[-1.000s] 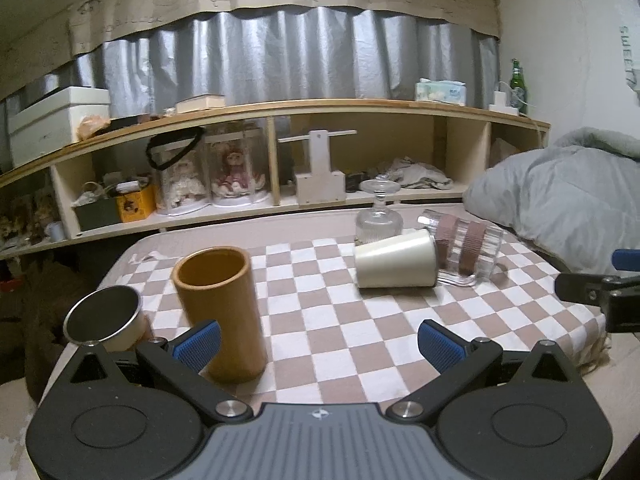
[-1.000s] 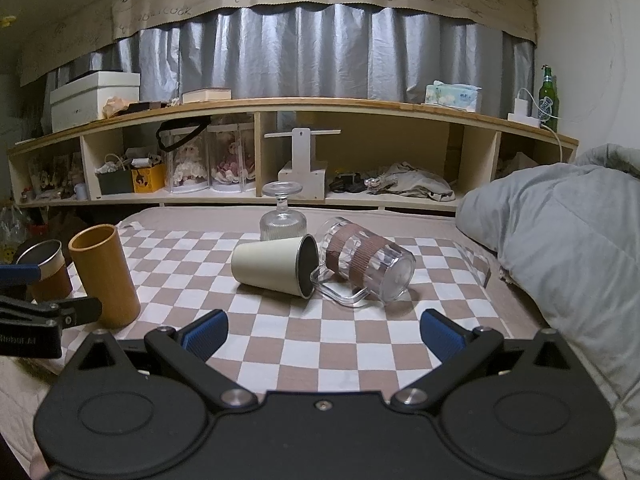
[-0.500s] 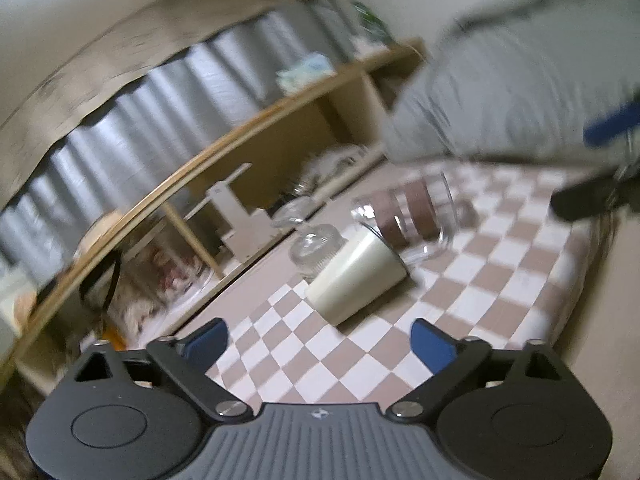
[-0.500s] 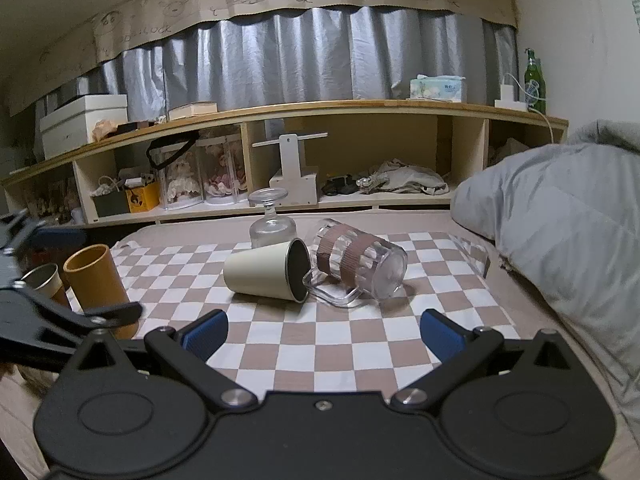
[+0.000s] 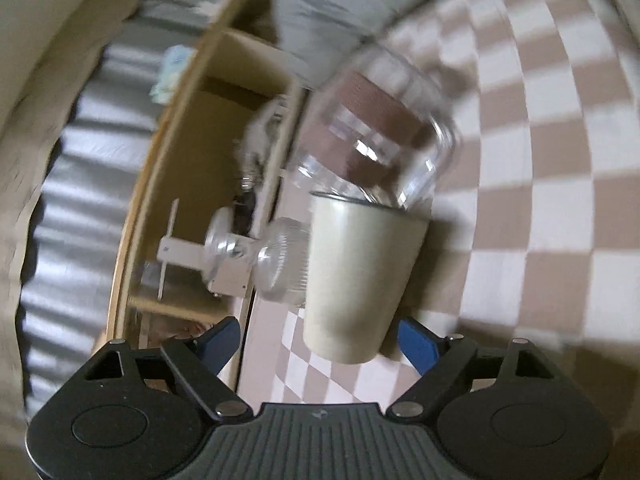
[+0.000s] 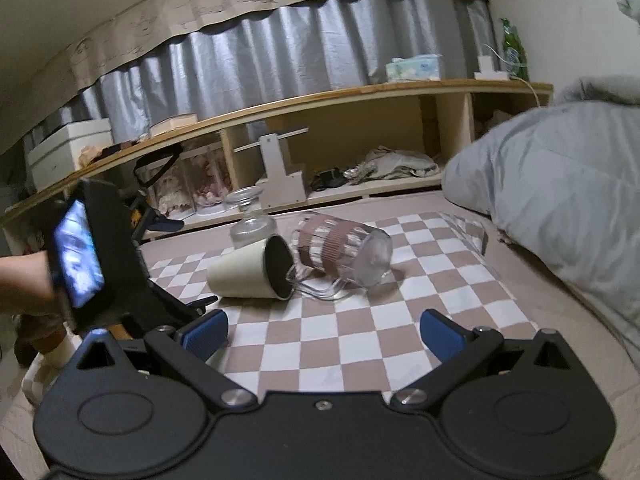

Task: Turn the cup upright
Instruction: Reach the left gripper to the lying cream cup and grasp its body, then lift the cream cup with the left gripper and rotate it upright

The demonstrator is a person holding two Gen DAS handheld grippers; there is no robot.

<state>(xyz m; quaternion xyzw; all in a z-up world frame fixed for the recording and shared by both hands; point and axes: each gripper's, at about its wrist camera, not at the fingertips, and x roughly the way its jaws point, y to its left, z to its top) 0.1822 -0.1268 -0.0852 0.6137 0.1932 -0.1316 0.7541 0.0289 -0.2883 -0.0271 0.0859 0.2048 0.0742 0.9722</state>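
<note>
While its blue-padded fingers stand wide apart, the left hand-held gripper is rolled onto its side and has the closed base of the cream tapered cup between its fingertips; whether the pads touch the cup cannot be told through the blur. The cup lies on its side on the brown-and-white checked cloth, its dark mouth turned toward the clear ribbed glass mug with a brown band, which also lies on its side; the cup's rim meets the mug's handle. Just behind the cup stands a small clear glass jar with a lid. From the right wrist view, the left hand-held gripper reaches in from the left of the cup, carried by a hand. The right hand-held gripper hangs well in front of the cup, its fingers spread open and empty. Beyond the cup runs a long wooden shelf under a grey curtain, and a grey duvet lies to the cup's right.
</note>
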